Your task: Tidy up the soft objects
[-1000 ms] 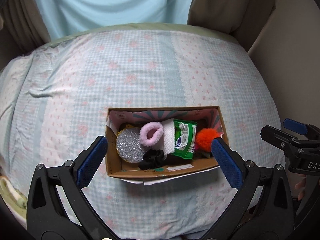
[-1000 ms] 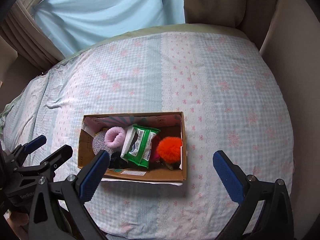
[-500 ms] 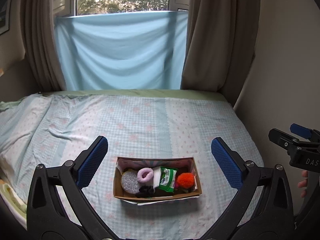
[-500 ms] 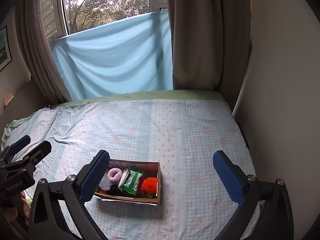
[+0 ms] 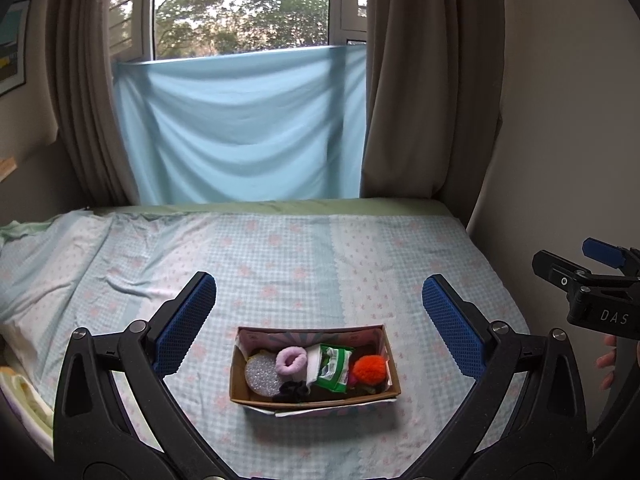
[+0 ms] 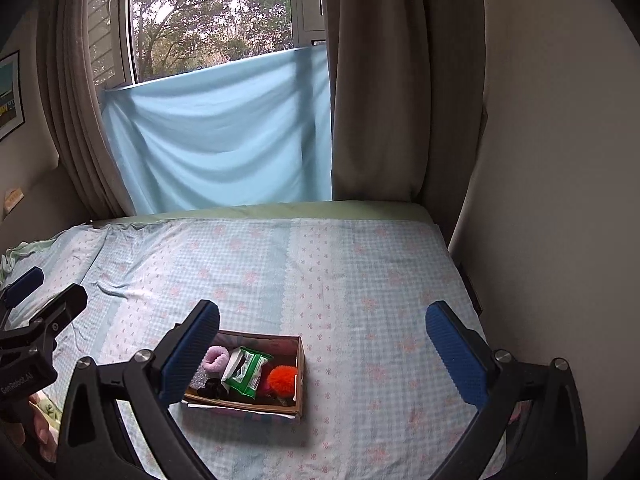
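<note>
The cardboard box (image 5: 314, 397) sits on the bed (image 5: 280, 264), holding a pink scrunchie (image 5: 291, 361), green packet (image 5: 333, 367) and orange pompom (image 5: 369, 369). The black stuff underneath is hard to make out. Left gripper (image 5: 319, 325) and right gripper (image 6: 322, 347) both gape wide, empty.

Low center of frame: open cardboard box (image 5: 314, 398) packed with a pink scrunchie (image 5: 292, 361), orange pom-pom (image 5: 369, 369), green wipes pack (image 5: 333, 368), glittery silver disc (image 5: 262, 375), black scrunchie (image 5: 294, 390).

Home bedroom. Bed (image 5: 304, 264) with a floral checked sheet sits under a curtained window (image 5: 240, 8). Framed picture (image 6: 9, 96) hangs on the side wall.
</note>
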### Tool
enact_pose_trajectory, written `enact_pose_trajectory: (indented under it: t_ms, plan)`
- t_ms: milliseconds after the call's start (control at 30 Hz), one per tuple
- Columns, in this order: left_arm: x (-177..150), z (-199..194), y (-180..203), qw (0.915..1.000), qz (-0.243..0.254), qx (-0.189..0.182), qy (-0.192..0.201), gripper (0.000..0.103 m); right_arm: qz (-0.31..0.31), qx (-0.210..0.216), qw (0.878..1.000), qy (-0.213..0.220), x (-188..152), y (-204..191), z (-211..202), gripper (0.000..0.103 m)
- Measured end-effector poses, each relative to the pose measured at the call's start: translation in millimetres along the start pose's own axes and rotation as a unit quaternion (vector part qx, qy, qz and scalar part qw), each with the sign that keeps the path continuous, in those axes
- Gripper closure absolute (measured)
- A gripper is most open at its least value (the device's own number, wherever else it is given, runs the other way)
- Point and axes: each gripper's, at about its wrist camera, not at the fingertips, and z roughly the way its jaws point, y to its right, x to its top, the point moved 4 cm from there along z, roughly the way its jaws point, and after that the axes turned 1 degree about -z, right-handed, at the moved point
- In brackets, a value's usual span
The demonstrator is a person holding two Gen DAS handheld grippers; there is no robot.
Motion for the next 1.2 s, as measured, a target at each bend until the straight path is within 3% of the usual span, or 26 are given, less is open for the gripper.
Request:
enact_pose_trajectory:
  t_ms: [1200]
  plan:
    - [5, 9, -6, 0.9999, 0.002, 0.011, -0.001, 0.0, 0.004, -0.001, 1.0, 0.008, 8, 5, 10, 0.0]
